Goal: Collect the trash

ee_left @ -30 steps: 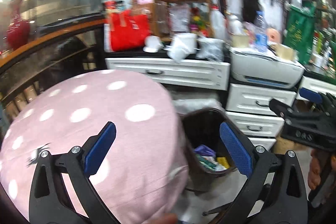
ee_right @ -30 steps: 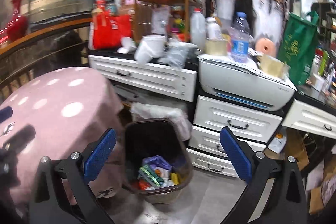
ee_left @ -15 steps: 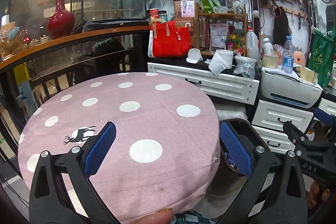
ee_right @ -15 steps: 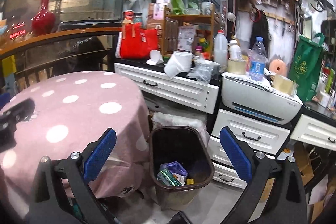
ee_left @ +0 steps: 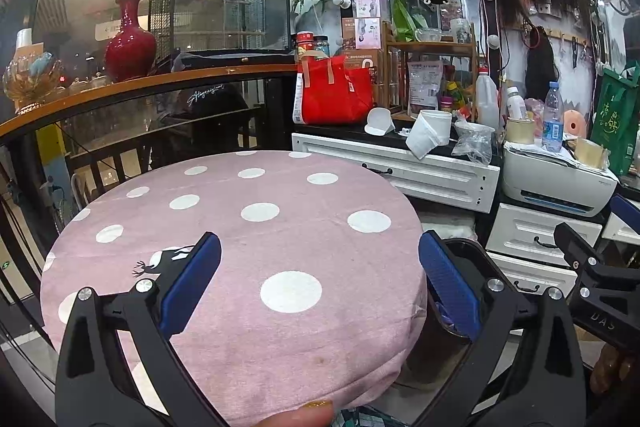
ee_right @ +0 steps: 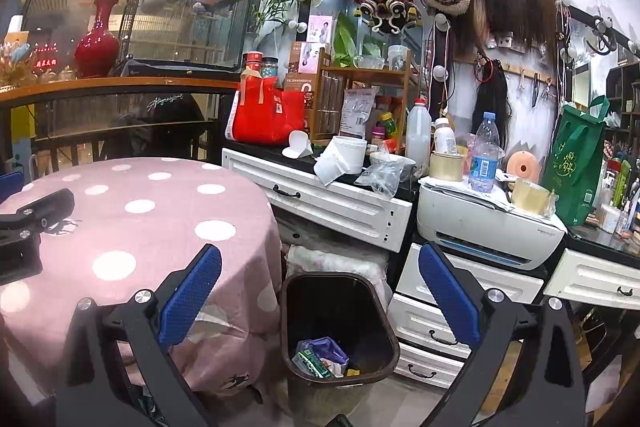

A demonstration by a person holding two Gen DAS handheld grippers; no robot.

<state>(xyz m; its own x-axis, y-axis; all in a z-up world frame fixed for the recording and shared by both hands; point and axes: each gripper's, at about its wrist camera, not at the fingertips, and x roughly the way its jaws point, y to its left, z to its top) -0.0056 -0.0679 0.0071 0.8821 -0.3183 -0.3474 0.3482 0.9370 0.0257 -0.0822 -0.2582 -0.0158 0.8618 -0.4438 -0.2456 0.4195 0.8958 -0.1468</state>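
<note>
A dark brown trash bin (ee_right: 340,323) stands on the floor right of the round table, with several wrappers (ee_right: 320,355) at its bottom. Its rim shows in the left wrist view (ee_left: 476,255) behind the table edge. My left gripper (ee_left: 320,279) is open and empty above the pink polka-dot tablecloth (ee_left: 248,239). My right gripper (ee_right: 320,295) is open and empty, above and in front of the bin. The right gripper's fingers show at the left view's right edge (ee_left: 592,267). The left gripper shows at the right view's left edge (ee_right: 24,223).
White drawers (ee_right: 332,203) and a white printer (ee_right: 484,223) stand behind the bin, with cups, bottles and a red bag (ee_right: 264,115) on the counter. A green bag (ee_right: 576,163) hangs at right. A wooden rail with a red vase (ee_left: 128,43) runs behind the table.
Both grippers have risen and pulled back from the bin. The left view now takes in the whole tabletop, the right view more of the counter. Both stay open.
</note>
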